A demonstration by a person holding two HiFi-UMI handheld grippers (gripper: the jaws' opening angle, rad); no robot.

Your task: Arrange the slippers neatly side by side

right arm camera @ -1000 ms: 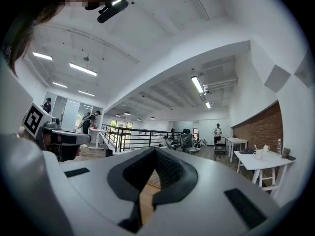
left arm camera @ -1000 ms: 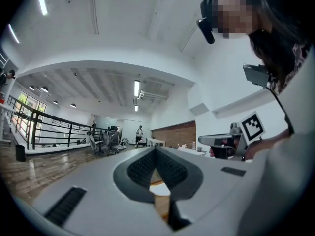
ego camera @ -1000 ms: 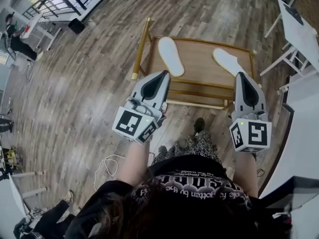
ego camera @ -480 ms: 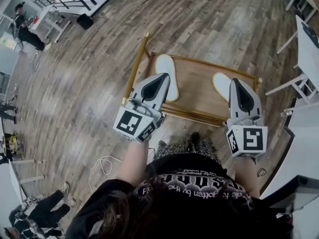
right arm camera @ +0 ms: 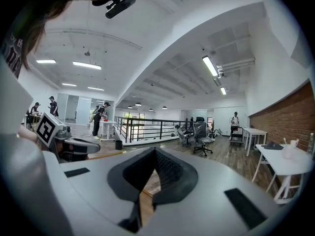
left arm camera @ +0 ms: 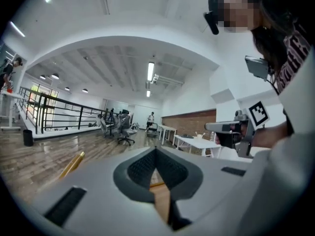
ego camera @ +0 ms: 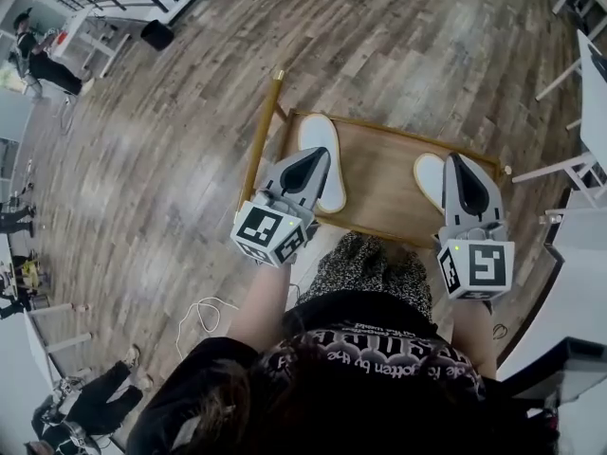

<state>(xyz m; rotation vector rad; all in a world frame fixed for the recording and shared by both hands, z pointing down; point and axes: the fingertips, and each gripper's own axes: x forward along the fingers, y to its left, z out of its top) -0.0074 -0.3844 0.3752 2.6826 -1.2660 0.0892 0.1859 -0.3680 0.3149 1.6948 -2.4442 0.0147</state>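
Two claws, both clenched and empty, held over a low bench

Left claw (ego camera: 320, 157) over left white slipper (ego camera: 319, 133), right claw (ego camera: 457, 163) over right white slipper (ego camera: 427, 174); each slipper's long axis runs roughly away from the person; pair well apart on gold-framed wooden bench (ego camera: 379, 173), only bare wood between them
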